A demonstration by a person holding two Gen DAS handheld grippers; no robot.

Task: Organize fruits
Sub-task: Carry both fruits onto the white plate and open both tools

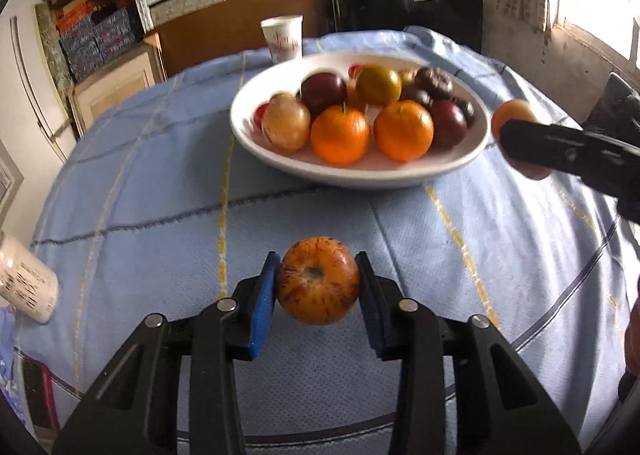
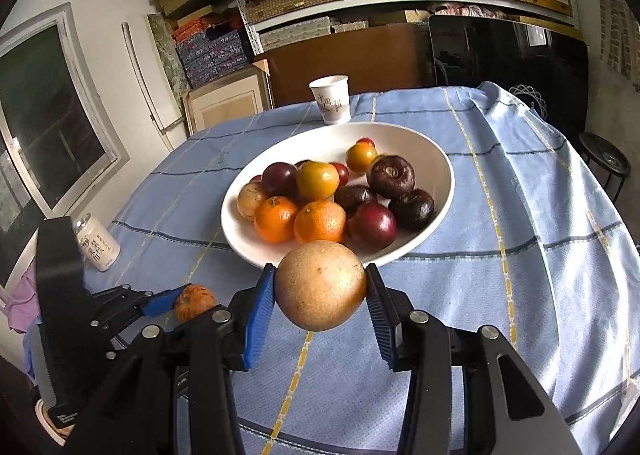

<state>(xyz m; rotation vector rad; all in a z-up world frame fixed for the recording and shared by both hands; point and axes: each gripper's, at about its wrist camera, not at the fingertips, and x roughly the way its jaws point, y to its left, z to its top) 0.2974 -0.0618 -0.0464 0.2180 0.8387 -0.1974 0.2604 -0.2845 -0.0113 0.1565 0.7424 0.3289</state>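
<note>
Left wrist view, left gripper (image 1: 318,283): its blue pads sit against both sides of a striped orange fruit (image 1: 318,281) and grip it, down over the blue checked tablecloth (image 1: 140,183).
Left wrist view, bowl: the white bowl (image 1: 256,139) lies beyond the held fruit, well apart from it, piled with fruit; two oranges (image 1: 340,134) at its front, dark plums (image 1: 323,89) behind, a tan fruit (image 1: 286,127) at the left.
Left wrist view, right gripper (image 1: 516,139): it comes in from the right edge, black body across a pale round fruit just beside the bowl's rim.
Left wrist view, surroundings: a paper cup (image 1: 283,38) stands behind the bowl; a white can (image 1: 26,285) lies at the left edge.

Right wrist view, right gripper (image 2: 320,289): clamped on a tan round fruit (image 2: 320,285), a pad pressed to each side, carried just in front of the bowl's near rim.
Right wrist view, bowl: the white bowl (image 2: 436,171) holds oranges (image 2: 276,219), a yellow-red fruit (image 2: 317,180), plums (image 2: 372,225) and dark wrinkled fruits (image 2: 390,176).
Right wrist view, left gripper (image 2: 188,301): low at the left, a blue pad touching the striped orange fruit (image 2: 196,301); the far pad is hidden.
Right wrist view, surroundings: the paper cup (image 2: 331,99) stands past the bowl, the white can (image 2: 96,243) at the left on the tablecloth (image 2: 500,275).
</note>
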